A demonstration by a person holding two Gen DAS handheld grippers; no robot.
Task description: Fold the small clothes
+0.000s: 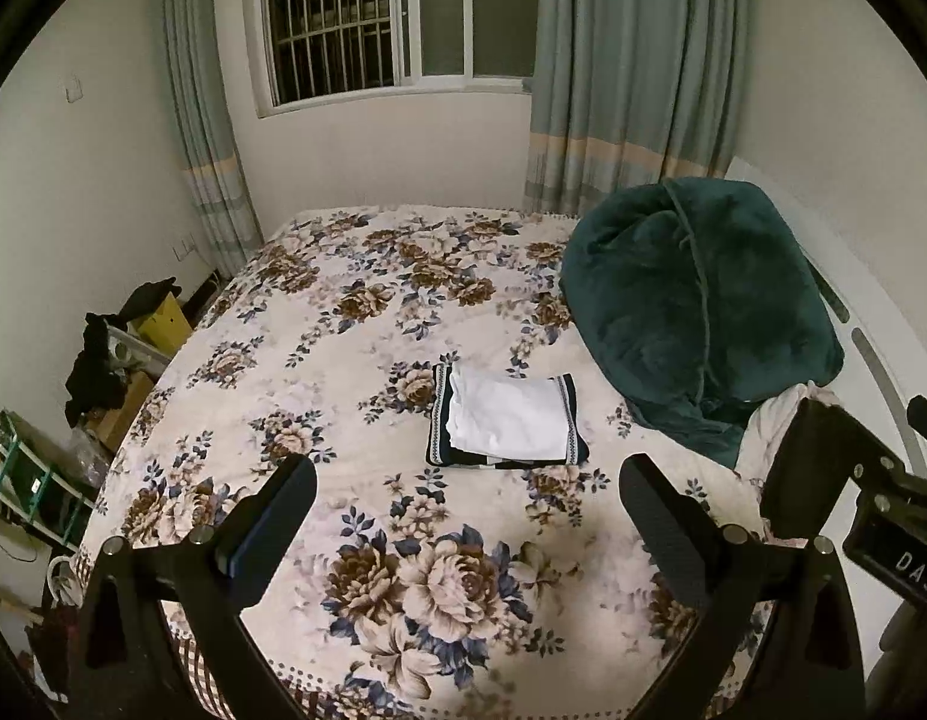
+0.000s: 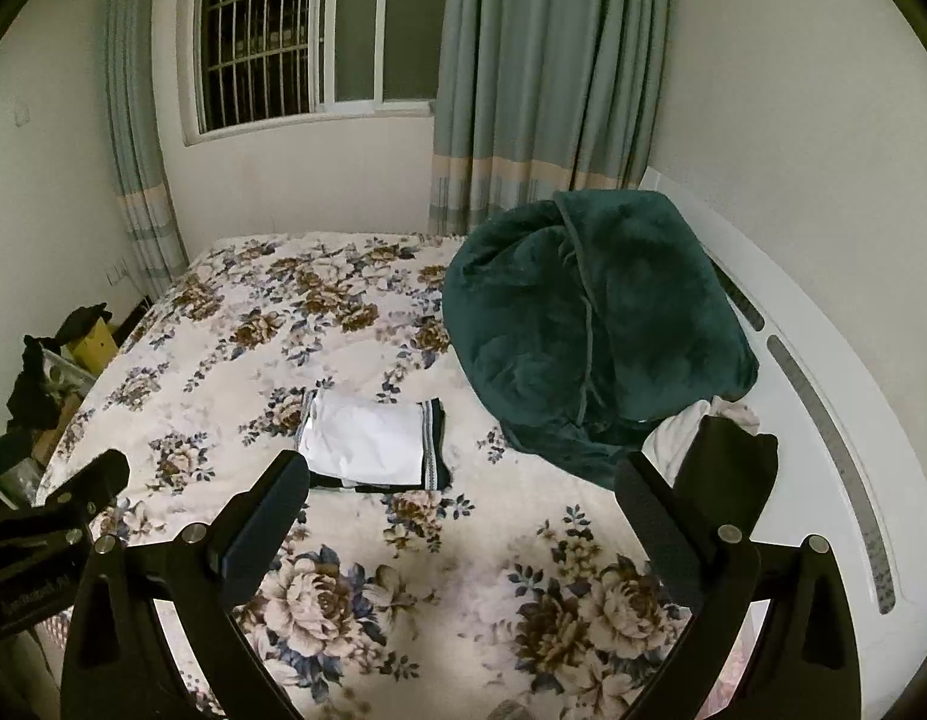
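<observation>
A white cloth [image 1: 511, 420] is seen folded on top of a dark striped cloth [image 1: 574, 420], in the middle of the flowery bed [image 1: 319, 336]. The left gripper [image 1: 466, 516] and the right gripper [image 2: 463, 510] are held above the bed, jaws spread wide, nothing gripped. A green blanket [image 1: 697, 306] is piled nearby.

Matt black plastic tongs [image 1: 468, 492]; plush green blanket [image 1: 697, 306]
</observation>
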